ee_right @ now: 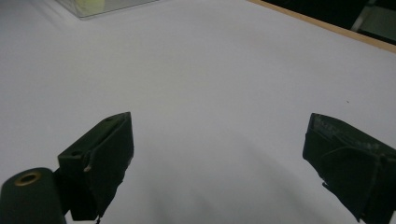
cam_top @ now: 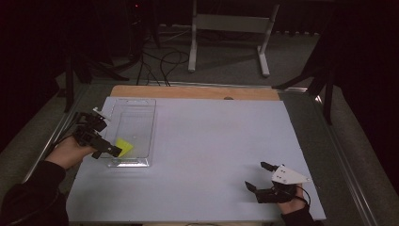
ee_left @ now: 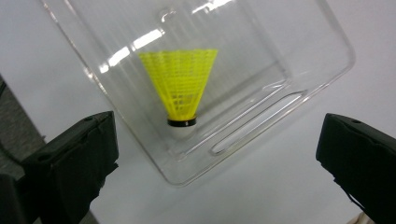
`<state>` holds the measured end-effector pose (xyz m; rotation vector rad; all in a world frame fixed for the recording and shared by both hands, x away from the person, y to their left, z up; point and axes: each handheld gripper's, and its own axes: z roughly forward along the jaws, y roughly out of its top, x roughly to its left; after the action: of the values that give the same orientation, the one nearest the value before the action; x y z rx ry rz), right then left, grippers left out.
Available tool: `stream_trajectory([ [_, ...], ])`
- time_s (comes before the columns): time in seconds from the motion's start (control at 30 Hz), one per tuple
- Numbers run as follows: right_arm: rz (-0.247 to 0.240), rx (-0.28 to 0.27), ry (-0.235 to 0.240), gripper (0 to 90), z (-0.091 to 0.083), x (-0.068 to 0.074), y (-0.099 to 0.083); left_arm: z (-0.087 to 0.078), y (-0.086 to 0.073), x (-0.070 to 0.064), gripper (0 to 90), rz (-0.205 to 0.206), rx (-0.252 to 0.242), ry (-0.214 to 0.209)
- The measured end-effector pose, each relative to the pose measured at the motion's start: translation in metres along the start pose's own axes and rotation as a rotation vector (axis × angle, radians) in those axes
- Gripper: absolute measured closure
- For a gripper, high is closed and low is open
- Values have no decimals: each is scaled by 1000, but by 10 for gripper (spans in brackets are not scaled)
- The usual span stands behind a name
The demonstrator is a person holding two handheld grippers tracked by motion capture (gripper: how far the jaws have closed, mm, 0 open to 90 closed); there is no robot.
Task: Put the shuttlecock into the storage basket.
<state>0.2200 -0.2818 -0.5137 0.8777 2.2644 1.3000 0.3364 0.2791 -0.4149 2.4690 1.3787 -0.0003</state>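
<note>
A yellow shuttlecock lies inside a clear plastic tray at the left of the white board, near the tray's near end. In the left gripper view the shuttlecock rests with its black-banded cork toward me, inside the tray. My left gripper is at the tray's left near corner, open, its jaws wide apart and empty. My right gripper rests at the near right of the board, open with nothing between its jaws.
The white board covers the table, and a wooden strip runs along its far edge. A corner of the tray appears at the top left of the right gripper view. Beyond the table stand a white frame and floor cables.
</note>
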Motion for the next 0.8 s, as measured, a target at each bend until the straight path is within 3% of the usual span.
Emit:
stream_trajectory([
  [0.07,0,0,0,91,0,0,0,-1,0,-3,0,13,-15,-22],
  [0.6,5,-1,-2,91,-1,0,-1,0,15,-23,0,136,-121,-19],
  [0.8,2,1,-1,91,0,-1,-1,0,22,-28,0,152,-156,-37],
])
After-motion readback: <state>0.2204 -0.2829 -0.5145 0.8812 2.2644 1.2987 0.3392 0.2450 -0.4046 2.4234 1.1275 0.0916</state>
